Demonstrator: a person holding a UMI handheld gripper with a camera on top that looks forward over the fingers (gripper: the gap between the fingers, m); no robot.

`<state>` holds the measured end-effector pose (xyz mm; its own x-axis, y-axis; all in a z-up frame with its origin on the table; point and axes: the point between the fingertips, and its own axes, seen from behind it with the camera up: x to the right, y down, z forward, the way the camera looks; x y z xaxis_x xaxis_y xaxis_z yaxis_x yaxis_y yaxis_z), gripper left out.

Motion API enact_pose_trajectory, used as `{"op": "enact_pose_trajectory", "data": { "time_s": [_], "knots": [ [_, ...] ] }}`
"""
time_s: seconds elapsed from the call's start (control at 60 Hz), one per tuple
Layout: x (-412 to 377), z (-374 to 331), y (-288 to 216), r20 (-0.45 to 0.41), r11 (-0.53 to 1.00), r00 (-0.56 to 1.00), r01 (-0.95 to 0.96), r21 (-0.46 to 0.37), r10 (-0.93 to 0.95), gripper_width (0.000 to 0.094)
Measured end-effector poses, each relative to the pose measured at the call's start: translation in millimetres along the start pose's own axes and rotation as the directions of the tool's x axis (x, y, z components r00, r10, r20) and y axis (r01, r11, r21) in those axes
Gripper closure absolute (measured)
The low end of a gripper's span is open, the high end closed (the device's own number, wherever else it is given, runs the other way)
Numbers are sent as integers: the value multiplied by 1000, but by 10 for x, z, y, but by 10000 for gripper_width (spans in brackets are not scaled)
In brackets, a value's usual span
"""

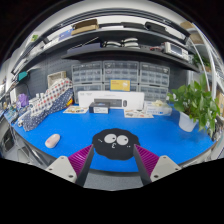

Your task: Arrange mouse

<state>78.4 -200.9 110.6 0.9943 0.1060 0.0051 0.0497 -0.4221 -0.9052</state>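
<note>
A small pink mouse (52, 141) lies on the blue table (160, 135), ahead and to the left of the fingers. A round black pad with cartoon eyes (113, 143) lies flat on the table, just at the fingertips and between them. My gripper (113, 153) is open and holds nothing. Its magenta pads (82, 158) stand wide apart on either side of the black pad's near edge.
A potted green plant (196, 102) stands at the right of the table. A white box with a yellow label (110, 98) sits at the back, with grey drawer cabinets (120, 74) and shelves behind it. A rack of items (45, 102) stands at the left.
</note>
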Motion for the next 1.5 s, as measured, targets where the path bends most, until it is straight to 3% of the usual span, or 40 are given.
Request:
{"op": "enact_pose_trajectory", "data": {
  "time_s": [0.267,0.483,0.783,0.917,1.0,1.05,1.233,1.5],
  "knots": [
    [-1260,144,828,112,994,994,12,-108,0,144],
    [-2462,410,1004,229,985,973,59,-159,-22,127],
    [-3045,1178,804,169,982,985,62,-177,-32,140],
    [-3088,1460,685,118,981,992,63,-183,-41,211],
    [-3083,1567,642,91,979,995,50,-200,-32,313],
    [-3075,1607,631,75,976,997,40,-213,-24,444],
    [-3041,1601,647,51,970,998,48,-237,-37,583],
    [-3060,1617,624,77,963,996,55,-264,-36,599]
  ]
}}
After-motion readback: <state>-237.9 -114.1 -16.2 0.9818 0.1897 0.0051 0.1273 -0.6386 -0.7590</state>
